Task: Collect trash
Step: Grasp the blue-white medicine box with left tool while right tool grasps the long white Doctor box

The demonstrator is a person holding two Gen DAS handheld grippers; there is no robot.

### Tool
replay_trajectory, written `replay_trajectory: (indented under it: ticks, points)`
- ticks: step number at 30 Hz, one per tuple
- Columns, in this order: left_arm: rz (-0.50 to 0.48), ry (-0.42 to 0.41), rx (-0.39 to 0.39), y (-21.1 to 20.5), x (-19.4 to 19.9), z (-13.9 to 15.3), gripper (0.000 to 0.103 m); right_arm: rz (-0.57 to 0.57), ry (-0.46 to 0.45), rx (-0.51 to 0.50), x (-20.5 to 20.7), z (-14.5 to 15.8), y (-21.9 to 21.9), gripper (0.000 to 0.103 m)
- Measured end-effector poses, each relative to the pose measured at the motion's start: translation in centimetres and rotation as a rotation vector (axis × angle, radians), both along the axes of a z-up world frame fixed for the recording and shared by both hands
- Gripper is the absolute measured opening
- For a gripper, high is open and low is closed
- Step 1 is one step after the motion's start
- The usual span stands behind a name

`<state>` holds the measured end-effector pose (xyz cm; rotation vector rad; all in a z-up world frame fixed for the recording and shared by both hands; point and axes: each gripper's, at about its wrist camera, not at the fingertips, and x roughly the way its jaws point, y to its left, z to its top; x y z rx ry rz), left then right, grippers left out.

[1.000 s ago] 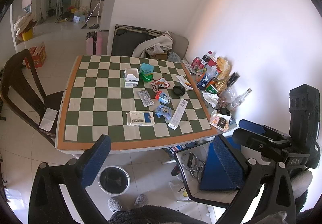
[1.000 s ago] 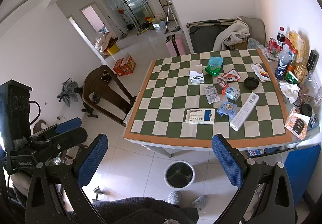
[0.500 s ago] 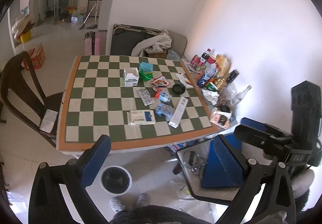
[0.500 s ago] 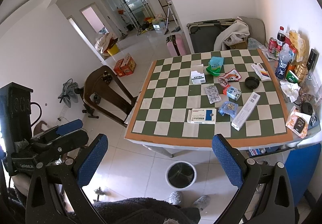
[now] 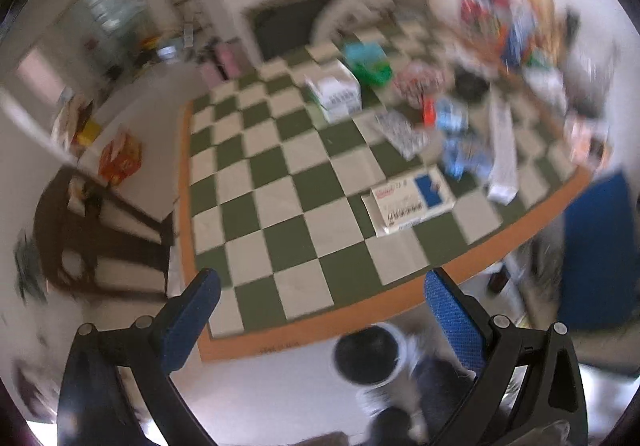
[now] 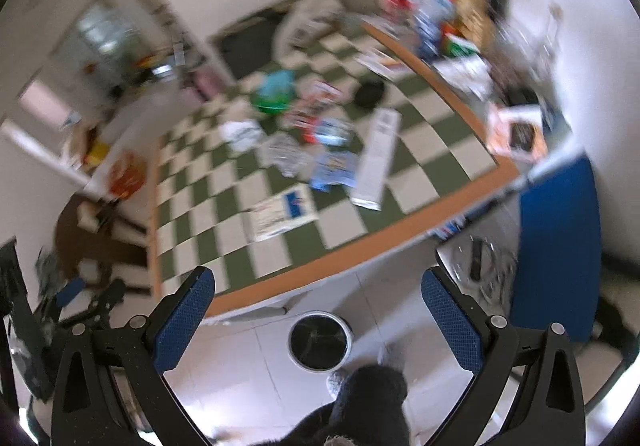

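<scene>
- Left gripper (image 5: 322, 320): jaws spread wide, nothing between the blue pads, touching nothing. It hangs above the near edge of the table (image 5: 280, 342).
- Right gripper (image 6: 318, 320): jaws equally wide, empty, clear of every object. It is held above the floor just off the table's near edge.
- Both views are motion-blurred; fine print and small items cannot be read.
- Trash on the table: a flat white-and-blue box (image 5: 412, 201) lies near the near edge; a long white carton (image 5: 502, 153) lies beside it toward the right edge; a crumpled blue wrapper (image 5: 460, 155) lies between them; a blister pack (image 5: 400, 129) and a small white box (image 5: 334, 91) lie toward the middle.
- A round waste bin (image 6: 320, 340) with a black liner stands on the floor just off the near edge.
- Surface: green-and-white chequered top with an orange border.
- Room: bottles and packets (image 6: 436, 21) crowd the far right corner; a dark wooden chair (image 5: 92, 230) stands at the left edge; a blue chair (image 6: 556, 246) at the right.
</scene>
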<state>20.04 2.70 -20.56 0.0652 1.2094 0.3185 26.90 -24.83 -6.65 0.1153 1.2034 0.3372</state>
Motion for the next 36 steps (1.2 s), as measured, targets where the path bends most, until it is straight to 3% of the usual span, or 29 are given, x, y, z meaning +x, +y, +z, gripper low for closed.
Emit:
replay_trajectory:
  ticks: [7, 11, 15, 19, 21, 22, 23, 27, 29, 33, 35, 36]
  points:
    - [-0.393, 0.303, 0.157, -3.0, 8.2, -10.8, 0.103, -0.018, 0.173, -0.094, 10.0, -11.0, 0.0, 0.103]
    - [-0.557, 0.439, 0.172, -4.8, 11.9, -15.6, 0.103, 0.008, 0.278, -0.142, 14.6, -16.7, 0.6, 0.103]
    - [-0.627, 0.530, 0.159, -5.4, 14.7, -18.6, 0.103, 0.000, 0.352, -0.158, 18.4, -20.7, 0.4, 0.103]
    - [-0.675, 0.590, 0.113, -5.8, 15.9, -19.9, 0.102, 0.002, 0.400, -0.154, 20.8, -22.5, 0.7, 0.103]
    - [-0.683, 0.598, 0.083, -5.9, 16.3, -19.5, 0.098, -0.001, 0.410, -0.147, 21.6, -22.9, 1.0, 0.103]
    - [-0.677, 0.593, 0.053, -6.3, 16.6, -20.1, 0.088, -0.003, 0.415, -0.145, 22.1, -23.1, 1.1, 0.103]
    - [-0.657, 0.599, -0.010, -6.1, 16.8, -19.7, 0.079, -0.005, 0.417, -0.141, 22.4, -23.2, 1.3, 0.103]
    - [-0.517, 0.566, -0.042, -4.0, 17.5, -18.8, 0.079, -0.041, 0.414, -0.109, 24.3, -23.6, 2.4, 0.103]
    - [-0.305, 0.567, -0.084, -1.3, 17.8, -18.6, 0.079, -0.064, 0.403, -0.100, 25.5, -24.1, 3.3, 0.100]
    - [0.286, 0.506, -0.376, 6.3, 16.1, -17.7, 0.080, -0.070, 0.392, -0.107, 27.4, -25.3, 4.9, 0.079]
    - [0.405, 0.469, -0.460, 7.8, 15.1, -17.5, 0.081, -0.052, 0.387, -0.126, 27.6, -25.5, 5.3, 0.055]
    - [0.429, 0.464, -0.485, 8.2, 14.8, -17.4, 0.081, -0.035, 0.379, -0.139, 27.4, -25.4, 5.3, 0.054]
